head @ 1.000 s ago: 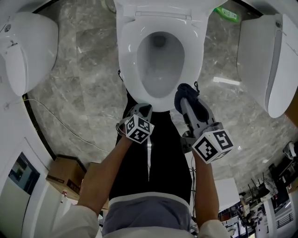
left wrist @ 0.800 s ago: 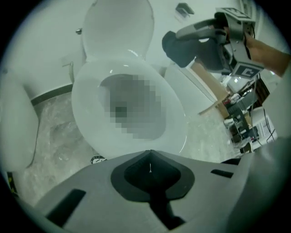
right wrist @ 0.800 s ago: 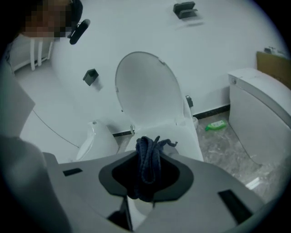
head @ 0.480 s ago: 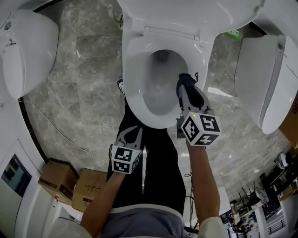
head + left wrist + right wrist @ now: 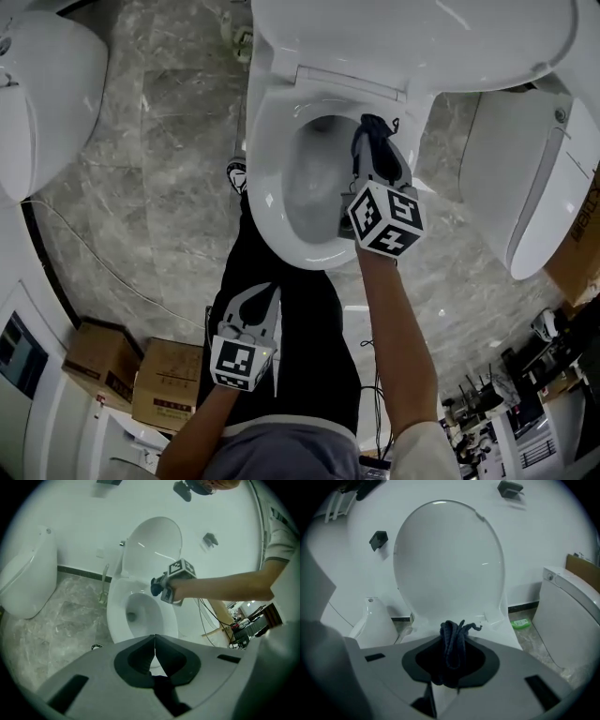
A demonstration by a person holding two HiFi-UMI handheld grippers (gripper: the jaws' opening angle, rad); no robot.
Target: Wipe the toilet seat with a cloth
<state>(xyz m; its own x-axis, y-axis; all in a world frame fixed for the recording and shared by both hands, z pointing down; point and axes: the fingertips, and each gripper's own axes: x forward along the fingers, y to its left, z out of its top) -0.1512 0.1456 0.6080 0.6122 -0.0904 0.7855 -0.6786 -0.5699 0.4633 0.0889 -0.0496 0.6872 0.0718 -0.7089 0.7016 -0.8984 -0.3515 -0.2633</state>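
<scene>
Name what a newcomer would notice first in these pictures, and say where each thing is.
The white toilet seat fills the middle of the head view, its lid raised. The right gripper holds a dark cloth over the seat's right rim. The left gripper, shut and empty, hovers over the person's dark trousers.

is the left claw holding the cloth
No, the left claw is shut with nothing in it; the dark cloth sits in the right claw.

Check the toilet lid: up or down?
Up. In the right gripper view the lid stands upright behind the seat.
</scene>
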